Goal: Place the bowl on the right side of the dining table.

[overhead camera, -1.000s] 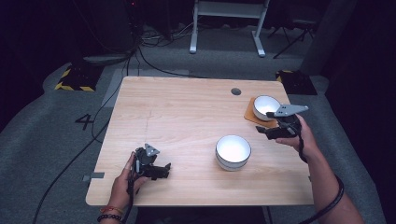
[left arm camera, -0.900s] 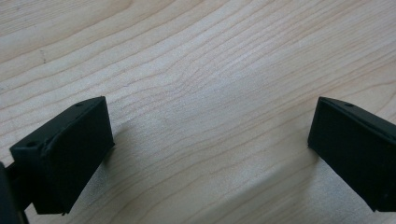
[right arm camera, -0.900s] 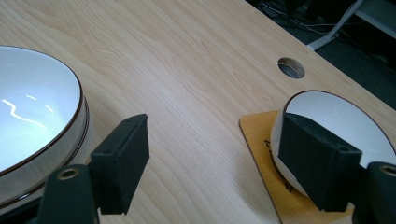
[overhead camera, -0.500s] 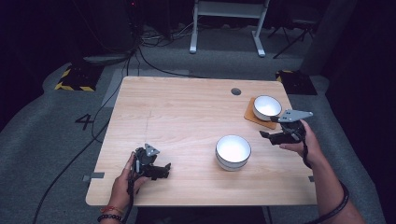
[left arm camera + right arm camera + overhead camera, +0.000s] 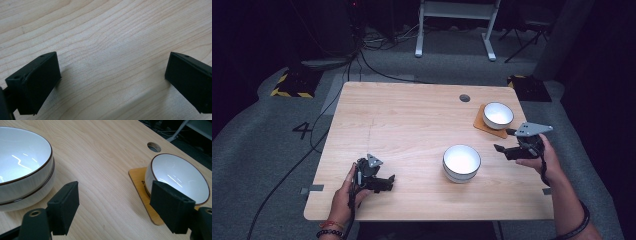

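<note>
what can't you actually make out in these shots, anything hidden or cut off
- Stacked bowls, right gripper view: left edge cuts them off; the inner bowl hides the lower one's inside.
- Coaster, right gripper view: the small bowl covers most of it, and a dark mark by the bowl's base is unreadable.
- Left gripper, high view: too small to judge its fingers' gap.

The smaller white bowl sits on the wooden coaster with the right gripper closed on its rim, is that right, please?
Not quite. The smaller white bowl does sit on the wooden coaster, but the right gripper is open and apart from it, its jaws wide, as the right gripper view shows.
</note>
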Tool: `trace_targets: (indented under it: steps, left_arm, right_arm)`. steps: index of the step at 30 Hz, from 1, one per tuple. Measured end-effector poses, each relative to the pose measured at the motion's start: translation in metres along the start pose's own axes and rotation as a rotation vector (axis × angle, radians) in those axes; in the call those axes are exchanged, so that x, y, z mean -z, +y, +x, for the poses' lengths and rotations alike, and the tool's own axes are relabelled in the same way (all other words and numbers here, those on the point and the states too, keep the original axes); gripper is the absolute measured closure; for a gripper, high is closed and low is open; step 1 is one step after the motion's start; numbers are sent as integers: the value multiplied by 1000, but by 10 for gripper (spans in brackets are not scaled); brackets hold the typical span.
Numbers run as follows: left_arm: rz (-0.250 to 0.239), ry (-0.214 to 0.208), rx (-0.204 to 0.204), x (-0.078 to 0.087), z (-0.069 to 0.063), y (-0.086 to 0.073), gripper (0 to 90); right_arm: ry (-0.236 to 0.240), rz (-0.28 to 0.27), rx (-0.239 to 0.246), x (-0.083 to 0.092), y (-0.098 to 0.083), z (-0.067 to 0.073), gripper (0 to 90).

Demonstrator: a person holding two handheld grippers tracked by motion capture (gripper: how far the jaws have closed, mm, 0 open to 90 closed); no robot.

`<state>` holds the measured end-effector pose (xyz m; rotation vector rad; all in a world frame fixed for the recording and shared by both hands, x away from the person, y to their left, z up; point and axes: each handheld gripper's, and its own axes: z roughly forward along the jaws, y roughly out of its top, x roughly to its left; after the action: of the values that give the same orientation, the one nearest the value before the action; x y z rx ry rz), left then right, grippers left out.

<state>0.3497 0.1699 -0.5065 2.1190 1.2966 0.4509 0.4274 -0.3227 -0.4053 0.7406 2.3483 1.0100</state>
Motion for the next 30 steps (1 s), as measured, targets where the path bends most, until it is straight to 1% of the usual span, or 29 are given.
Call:
trace_targets:
  steps: [9, 11, 14, 17, 20, 24, 25, 26, 28, 29, 30]
  left_arm:
    - [-1, -1, 0, 0, 0, 0, 1]
    - [0, -1, 0, 0, 0, 0, 1]
    - [0, -1, 0, 0, 0, 0, 1]
    - [0, -1, 0, 0, 0, 0, 1]
    - [0, 0, 0, 0, 0, 0, 1]
    - [0, -1, 0, 0, 0, 0, 1]
    - [0, -1, 1, 0, 0, 0, 1]
    - [-1, -1, 1, 0, 0, 0, 1]
    - [-1, -1, 0, 0, 0, 0, 1]
    - [-1, -1, 1, 0, 0, 0, 1]
    - [-1, -1, 0, 0, 0, 0, 1]
  right_arm:
    - [7, 25, 2, -1, -11, 4, 231]
    - [12, 24, 2, -1, -15, 4, 229]
    - [20, 42, -8, -3, -21, 5, 227]
    - [12, 53, -4, -5, -27, 5, 226]
    - [16, 64, -1, -7, -32, 5, 226]
    - [6, 96, -2, -10, -38, 7, 226]
    - [8, 97, 3, -11, -40, 7, 225]
    - [12, 101, -6, -11, -40, 8, 226]
    - [13, 101, 13, -12, -42, 8, 226]
    - [14, 106, 5, -12, -42, 9, 225]
    - [12, 105, 7, -13, -43, 10, 226]
